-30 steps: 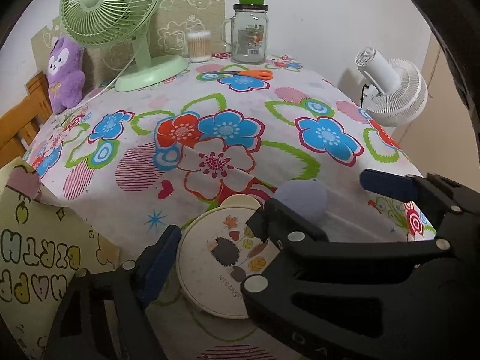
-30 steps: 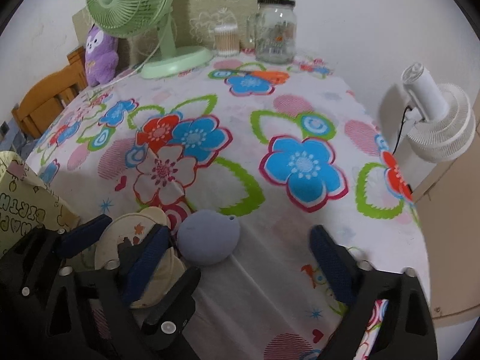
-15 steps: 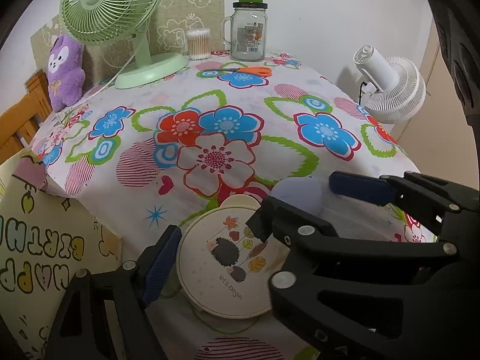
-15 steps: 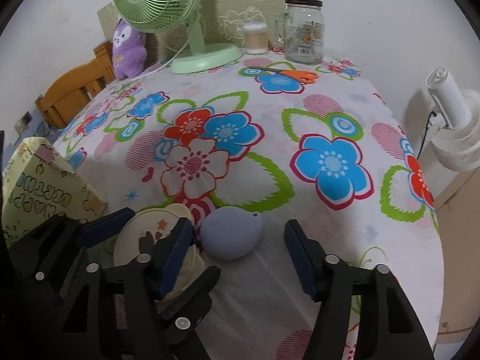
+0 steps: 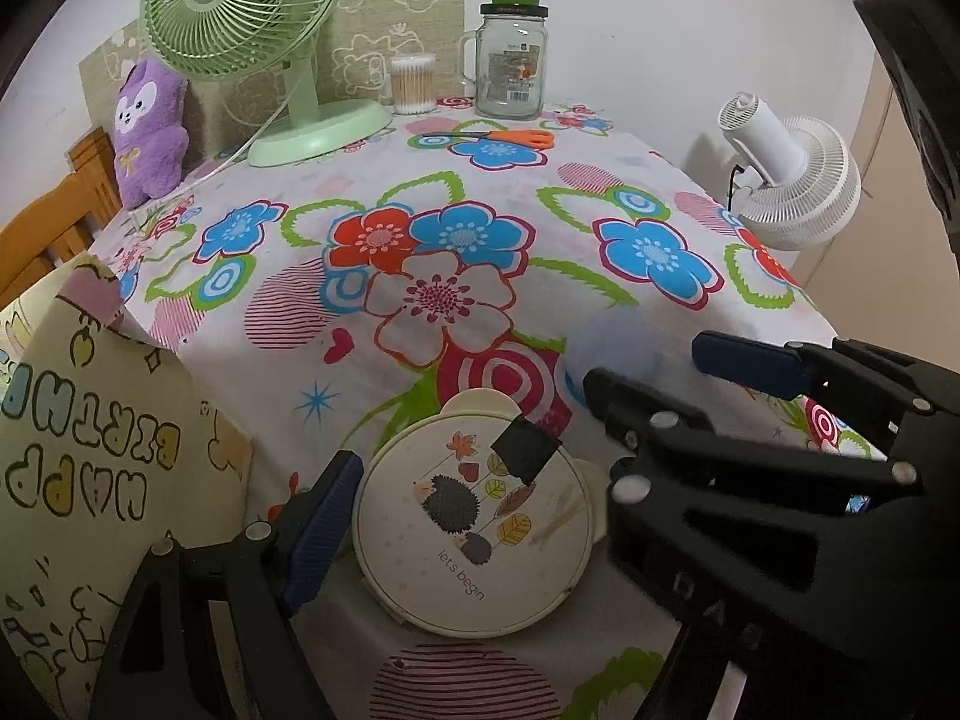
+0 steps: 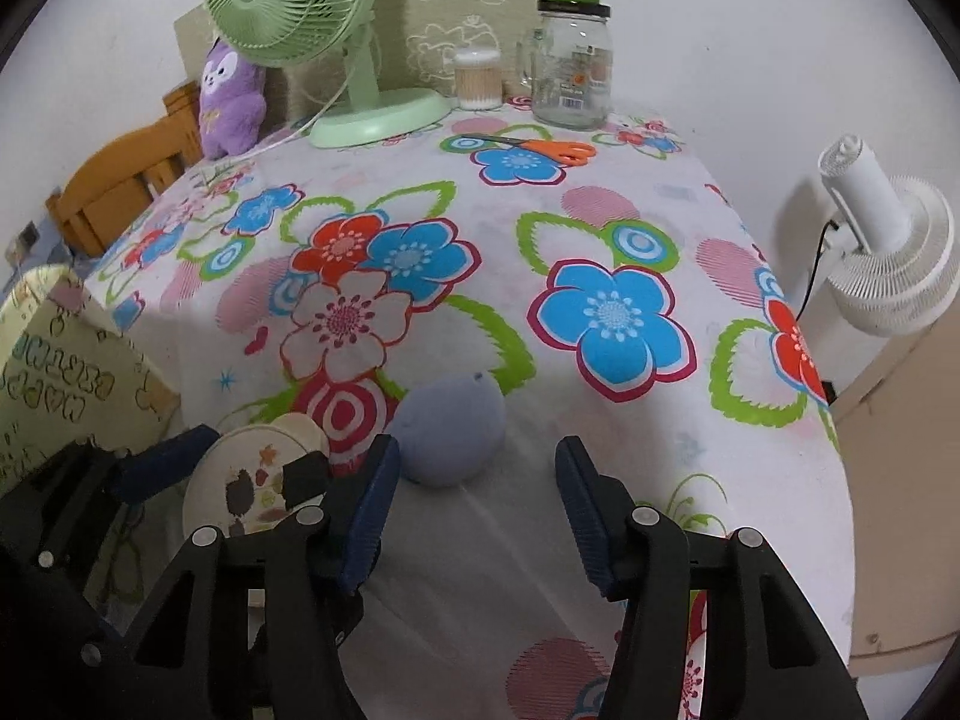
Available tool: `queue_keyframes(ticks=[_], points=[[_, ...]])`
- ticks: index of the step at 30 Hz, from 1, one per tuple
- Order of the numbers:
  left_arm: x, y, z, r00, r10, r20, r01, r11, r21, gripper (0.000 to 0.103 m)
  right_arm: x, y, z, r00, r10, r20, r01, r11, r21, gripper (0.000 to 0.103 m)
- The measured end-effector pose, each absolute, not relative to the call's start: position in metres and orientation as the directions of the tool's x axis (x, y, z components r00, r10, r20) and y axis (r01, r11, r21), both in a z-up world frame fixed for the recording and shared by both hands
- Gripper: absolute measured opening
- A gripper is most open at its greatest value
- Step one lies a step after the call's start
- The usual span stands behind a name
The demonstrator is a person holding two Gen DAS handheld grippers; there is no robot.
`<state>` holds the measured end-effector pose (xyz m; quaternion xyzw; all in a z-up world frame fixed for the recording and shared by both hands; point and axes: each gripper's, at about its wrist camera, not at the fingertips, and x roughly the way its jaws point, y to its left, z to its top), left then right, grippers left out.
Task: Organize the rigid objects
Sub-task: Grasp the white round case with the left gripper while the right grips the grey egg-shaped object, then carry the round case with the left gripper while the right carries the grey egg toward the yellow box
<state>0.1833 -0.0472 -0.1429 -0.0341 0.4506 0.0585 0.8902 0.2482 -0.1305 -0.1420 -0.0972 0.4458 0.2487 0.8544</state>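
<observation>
Right gripper (image 6: 477, 498) closing, pads not yet touching the grey-blue ball (image 6: 451, 431) lying on the floral tablecloth (image 6: 600, 228) just ahead. Left gripper (image 5: 465, 516) spread wide, straddling the round hedgehog-print lid (image 5: 474, 528) beside it.

Round cream lid with hedgehog-and-leaves picture (image 5: 474, 525), lying on flower-print cloth: small grey script "let's begin" under hedgehogs.

Pale yellow printed paper gift bag (image 5: 90, 480) at left edge of counter: bubble letters upside down from here, coloured "BIRTH" in upper row, "HAPP" in lower row, rest cut off by frame.

Clear glass mug-jar with green cap (image 5: 511, 63) at far end: paper label with barcode, print too small to read.
</observation>
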Motion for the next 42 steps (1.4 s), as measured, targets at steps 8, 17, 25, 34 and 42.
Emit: queue_keyframes(ticks=[8,17,25,34,42], points=[[0.187,-0.046,-0.143,0.587,0.082,-0.805,-0.154,0.988,-0.012,0.085,0.253,-0.119,-0.144,0.46,0.381,-0.802,-0.55,0.831,0.08,0.057],[0.189,-0.046,-0.143,0.586,0.069,-0.808,-0.14,0.99,-0.016,0.085,0.257,-0.12,-0.143,0.496,0.332,-0.802,-0.522,0.852,0.03,0.045],[0.18,-0.056,-0.132,0.605,0.049,-0.795,-0.102,0.995,-0.016,0.085,0.244,-0.135,-0.133,0.513,0.314,-0.799,-0.472,0.881,0.043,0.045],[0.161,-0.064,-0.113,0.627,0.032,-0.778,-0.075,0.997,-0.02,0.085,0.22,-0.146,-0.111,0.543,0.308,-0.781,-0.446,0.894,0.042,0.045],[0.139,-0.068,-0.096,0.644,0.02,-0.765,-0.051,0.999,-0.018,0.085,0.195,-0.152,-0.091,0.574,0.298,-0.763,-0.43,0.902,0.029,0.045]])
